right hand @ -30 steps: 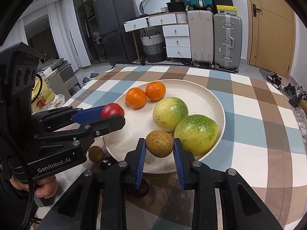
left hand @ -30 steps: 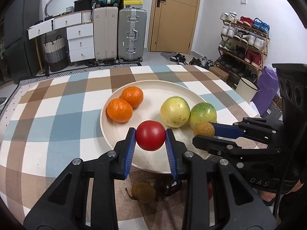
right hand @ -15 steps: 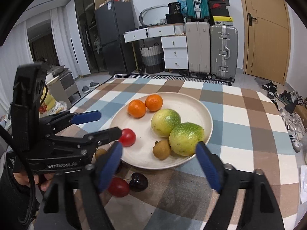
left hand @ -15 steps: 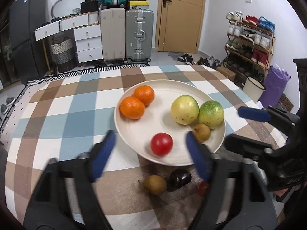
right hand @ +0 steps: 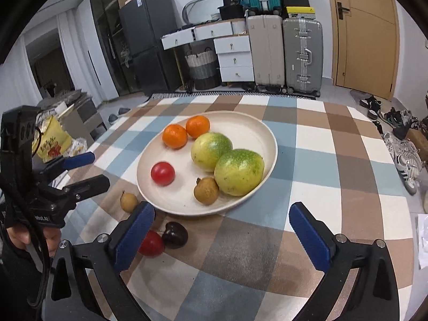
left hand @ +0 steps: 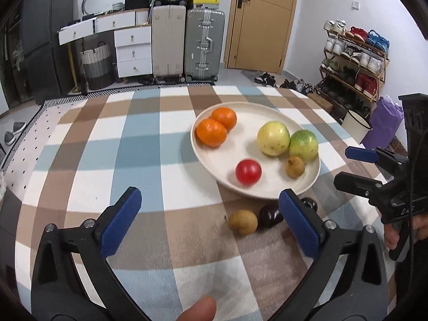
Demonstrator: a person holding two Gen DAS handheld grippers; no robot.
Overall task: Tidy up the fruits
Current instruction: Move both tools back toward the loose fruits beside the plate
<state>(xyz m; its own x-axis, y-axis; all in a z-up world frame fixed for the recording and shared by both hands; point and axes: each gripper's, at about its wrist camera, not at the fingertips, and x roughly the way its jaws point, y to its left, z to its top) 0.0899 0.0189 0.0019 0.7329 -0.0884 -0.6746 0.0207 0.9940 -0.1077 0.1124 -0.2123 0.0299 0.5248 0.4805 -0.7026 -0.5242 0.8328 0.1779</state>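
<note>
A cream plate (left hand: 248, 109) (right hand: 256, 125) on the checked tablecloth holds two oranges (left hand: 211, 132) (right hand: 175, 136), two yellow-green fruits (left hand: 273, 138) (right hand: 239, 171), a red tomato (left hand: 248, 171) (right hand: 162, 173) and a small brown fruit (left hand: 295, 167) (right hand: 206, 190). On the cloth before the plate lie a brown fruit (left hand: 244, 222) (right hand: 128, 202), a dark cherry (left hand: 270, 214) (right hand: 175, 234) and a red fruit (right hand: 152, 244). My left gripper (left hand: 210, 224) (right hand: 85, 169) is open and empty, back from the plate. My right gripper (right hand: 222, 236) (left hand: 358, 167) is open and empty.
The table's far edge meets a room with suitcases (left hand: 204, 44), white drawers (left hand: 131, 50), a wicker basket (left hand: 96, 61) and a shoe rack (left hand: 353, 58). A yellow bag (right hand: 52, 141) lies left of the table. White paper (right hand: 422, 240) lies at the table's right edge.
Both grippers opened and let go: the tomato and the small brown fruit now rest on the plate. Both grippers have pulled back toward me, away from the plate.
</note>
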